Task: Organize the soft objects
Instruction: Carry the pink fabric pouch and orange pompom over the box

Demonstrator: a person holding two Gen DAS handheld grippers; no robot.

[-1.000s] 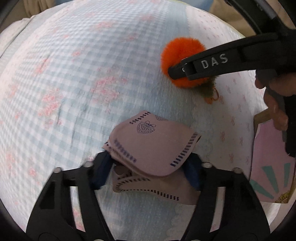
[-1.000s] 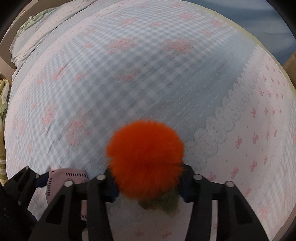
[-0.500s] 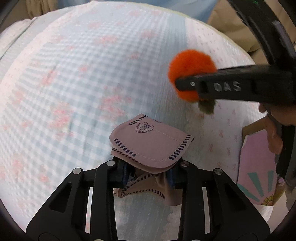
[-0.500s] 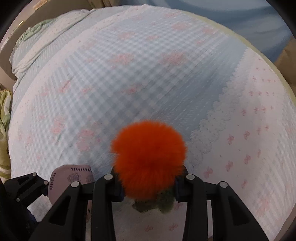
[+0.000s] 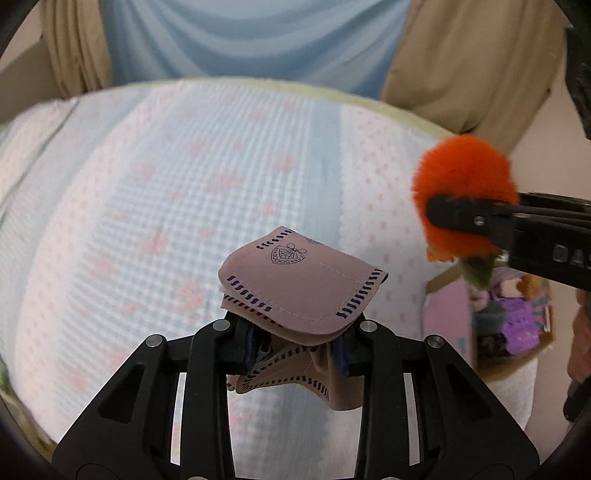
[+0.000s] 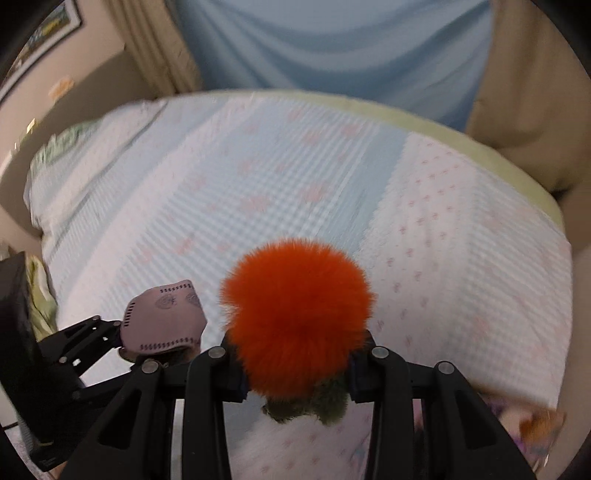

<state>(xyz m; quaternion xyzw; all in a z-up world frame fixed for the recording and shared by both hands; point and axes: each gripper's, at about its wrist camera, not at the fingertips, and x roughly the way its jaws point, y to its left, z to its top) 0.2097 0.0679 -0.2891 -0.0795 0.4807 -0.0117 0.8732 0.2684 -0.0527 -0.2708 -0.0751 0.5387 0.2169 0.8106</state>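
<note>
Two grippers: both yours, both loaded, both held above the bed.
Surface: bedspread (image 5: 177, 206), blue gingham with pink flower patches, white band with small pink bows on the right side, scalloped seam between the two; pale green trim along the far edge.
Room: blue curtain (image 5: 255, 37) behind the bed, tan drapes (image 5: 476, 62) either side of it; framed picture (image 6: 44, 33) on the wall at upper left in the right wrist view.
Edges: far edge of the bed curves under the curtain; right edge drops off near the cardboard box (image 5: 495, 325), which holds purple and other soft items, blurred.
Open room: wide stretch of bedspread ahead of both grippers; box sits low right, below your right gripper in the left wrist view.
Left gripper (image 5: 295, 350): fingers pressed in on the pink folded cloth (image 5: 299, 288); cloth has dark dashed stitching and a small printed emblem, top fold flaps over the fingertips, lower fold hangs beneath.
Right gripper (image 6: 295, 373): pinching the orange pom-pom toy (image 6: 295, 314) near its base; green fuzzy bit hangs below the fingers.
Pose: your left gripper points forward over the bed, roughly level; your right gripper comes in from the right in the left wrist view, finger lying across the pom-pom.
Relation: cloth and pom-pom apart, cloth to the left of the pom-pom; whether either touches the bedspread, cannot tell.
Your hand: skin partly visible at the far right edge of the left wrist view, blurred.
</note>
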